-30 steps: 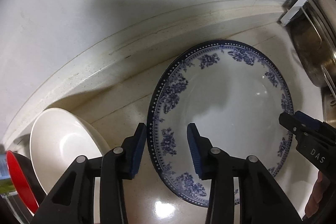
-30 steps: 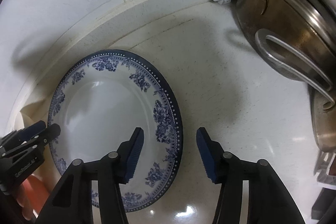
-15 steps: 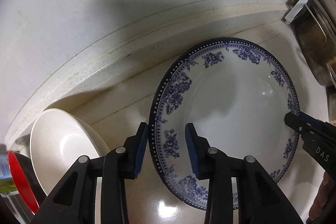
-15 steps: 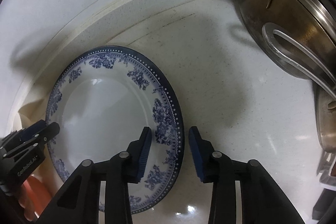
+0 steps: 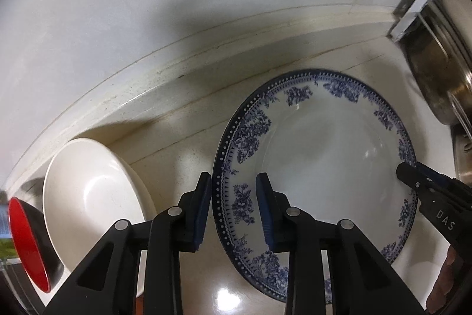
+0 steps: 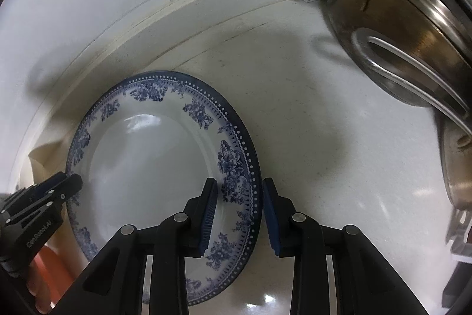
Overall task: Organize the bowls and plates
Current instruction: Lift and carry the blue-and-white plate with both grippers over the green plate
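Plate (image 5: 324, 155) rim — between both grippers' pads

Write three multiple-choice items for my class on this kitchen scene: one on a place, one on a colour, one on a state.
1. Where is the cream bowl relative to the plate, in the left wrist view?
A. to its left
B. on top of it
C. to its right

2. What colour is the plate's pattern?
A. green
B. blue
C. red

3. How do the two hand-held grippers stand at the plate?
A. both far above it
B. one holds a bowl
C. each straddles the rim on opposite sides, with gaps showing

Answers:
1 A, the bowl sits left of the plate on the counter.
2 B, blue flowers ring the rim.
3 C, the left hand-held gripper and right hand-held gripper each have one finger either side of the rim.
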`<state>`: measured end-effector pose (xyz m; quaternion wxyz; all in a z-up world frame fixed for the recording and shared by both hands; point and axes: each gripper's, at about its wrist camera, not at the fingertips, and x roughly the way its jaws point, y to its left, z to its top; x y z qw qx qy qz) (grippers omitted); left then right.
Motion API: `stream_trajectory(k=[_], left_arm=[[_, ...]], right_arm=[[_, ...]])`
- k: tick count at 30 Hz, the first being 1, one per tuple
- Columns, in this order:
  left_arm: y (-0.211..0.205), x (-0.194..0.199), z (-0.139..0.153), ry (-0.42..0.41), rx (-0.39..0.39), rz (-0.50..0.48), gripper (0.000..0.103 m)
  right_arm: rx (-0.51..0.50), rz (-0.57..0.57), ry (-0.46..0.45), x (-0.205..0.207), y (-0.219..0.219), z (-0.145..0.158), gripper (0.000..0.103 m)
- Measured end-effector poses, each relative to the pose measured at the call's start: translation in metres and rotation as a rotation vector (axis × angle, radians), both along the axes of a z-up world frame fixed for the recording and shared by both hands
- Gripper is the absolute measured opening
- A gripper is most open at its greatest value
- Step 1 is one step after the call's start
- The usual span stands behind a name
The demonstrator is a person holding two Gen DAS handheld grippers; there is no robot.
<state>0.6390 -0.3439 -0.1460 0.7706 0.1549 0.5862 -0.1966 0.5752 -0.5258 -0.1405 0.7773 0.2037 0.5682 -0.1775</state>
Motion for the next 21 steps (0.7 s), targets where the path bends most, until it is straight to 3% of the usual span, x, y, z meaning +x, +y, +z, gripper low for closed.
stream_trajectory(k=[11,21], left_arm=[[0.022,-0.030,0.027,-0.046,-0.056,0.000,0.031],[0.063,-0.071,0.060,-0.094,-0.094,0.035,0.031]], right_arm=[[-0.066,0.006,-0.052,-0.020,0.024,0.024,0.032],[-0.102,0.032,-0.106,-0.064,0.045,0.058,0.032]])
